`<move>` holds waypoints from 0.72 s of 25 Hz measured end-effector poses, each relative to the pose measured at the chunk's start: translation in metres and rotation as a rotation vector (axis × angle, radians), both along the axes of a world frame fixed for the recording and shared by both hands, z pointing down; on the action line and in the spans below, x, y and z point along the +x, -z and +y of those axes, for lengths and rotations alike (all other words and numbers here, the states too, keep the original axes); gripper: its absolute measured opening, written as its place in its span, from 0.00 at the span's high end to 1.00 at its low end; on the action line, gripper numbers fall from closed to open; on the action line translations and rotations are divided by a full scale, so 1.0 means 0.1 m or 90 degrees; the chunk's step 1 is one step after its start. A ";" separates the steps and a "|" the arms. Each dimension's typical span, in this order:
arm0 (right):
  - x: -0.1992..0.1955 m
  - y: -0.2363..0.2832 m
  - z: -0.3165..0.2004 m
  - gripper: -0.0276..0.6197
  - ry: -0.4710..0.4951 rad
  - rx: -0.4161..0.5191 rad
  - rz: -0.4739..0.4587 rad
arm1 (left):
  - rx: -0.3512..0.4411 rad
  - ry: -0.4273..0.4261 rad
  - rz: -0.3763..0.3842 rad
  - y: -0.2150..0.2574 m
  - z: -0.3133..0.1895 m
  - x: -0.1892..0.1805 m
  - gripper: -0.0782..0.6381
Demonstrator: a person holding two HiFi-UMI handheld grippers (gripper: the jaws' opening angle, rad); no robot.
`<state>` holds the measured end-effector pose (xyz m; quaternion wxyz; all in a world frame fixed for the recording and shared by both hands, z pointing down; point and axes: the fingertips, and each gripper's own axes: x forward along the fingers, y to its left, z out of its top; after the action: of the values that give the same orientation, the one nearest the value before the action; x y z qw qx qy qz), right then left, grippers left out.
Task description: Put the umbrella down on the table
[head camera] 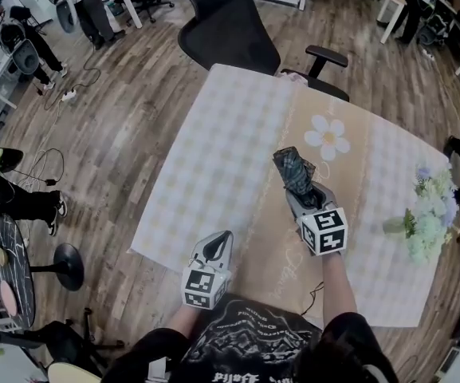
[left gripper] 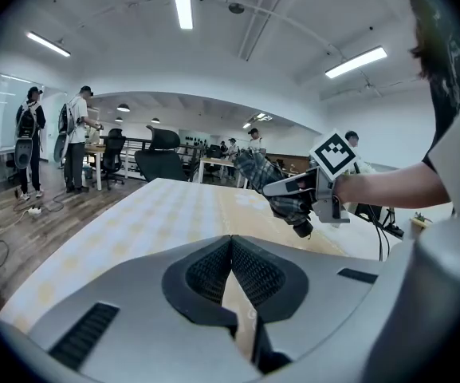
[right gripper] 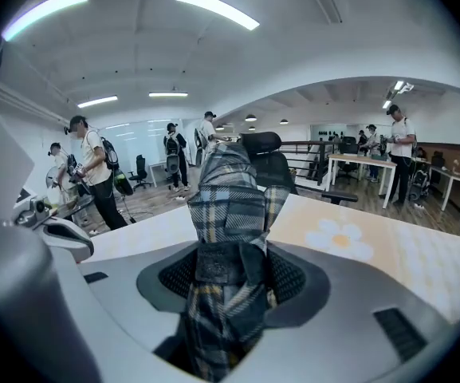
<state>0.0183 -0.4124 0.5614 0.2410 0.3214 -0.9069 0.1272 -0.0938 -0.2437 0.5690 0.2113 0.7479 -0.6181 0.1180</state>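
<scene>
A folded plaid umbrella (head camera: 296,168) is clamped in my right gripper (head camera: 303,188), which holds it above the middle of the table (head camera: 230,134). In the right gripper view the umbrella (right gripper: 228,214) sticks out forward between the two jaws, its strap at their tips. From the left gripper view the umbrella (left gripper: 271,183) hangs clear of the tablecloth, dark handle end down. My left gripper (head camera: 220,244) hovers near the table's front edge with its jaws closed together and nothing between them.
A vase of pale flowers (head camera: 429,214) stands at the table's right edge. A daisy print (head camera: 328,136) marks the cloth beyond the umbrella. A black office chair (head camera: 233,30) is pushed to the far side. People stand around the room (left gripper: 76,138).
</scene>
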 end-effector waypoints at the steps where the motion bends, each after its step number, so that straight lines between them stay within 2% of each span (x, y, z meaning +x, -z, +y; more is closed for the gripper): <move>1: -0.08 -0.01 -0.02 0.62 0.009 -0.003 -0.002 | -0.003 0.000 0.001 -0.02 -0.01 -0.01 0.86; 9: -0.62 -0.36 0.07 0.62 0.080 0.003 0.073 | -0.016 0.004 0.004 -0.27 0.19 -0.21 0.86; 18: -0.82 -0.91 -0.20 0.62 0.108 -0.035 0.175 | -0.023 -0.012 0.000 -0.36 0.03 -0.30 0.87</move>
<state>-0.0637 -0.4324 0.6524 0.3815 0.2511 -0.8855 0.0861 -0.1233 -0.2411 0.6049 0.2236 0.7496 -0.6089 0.1315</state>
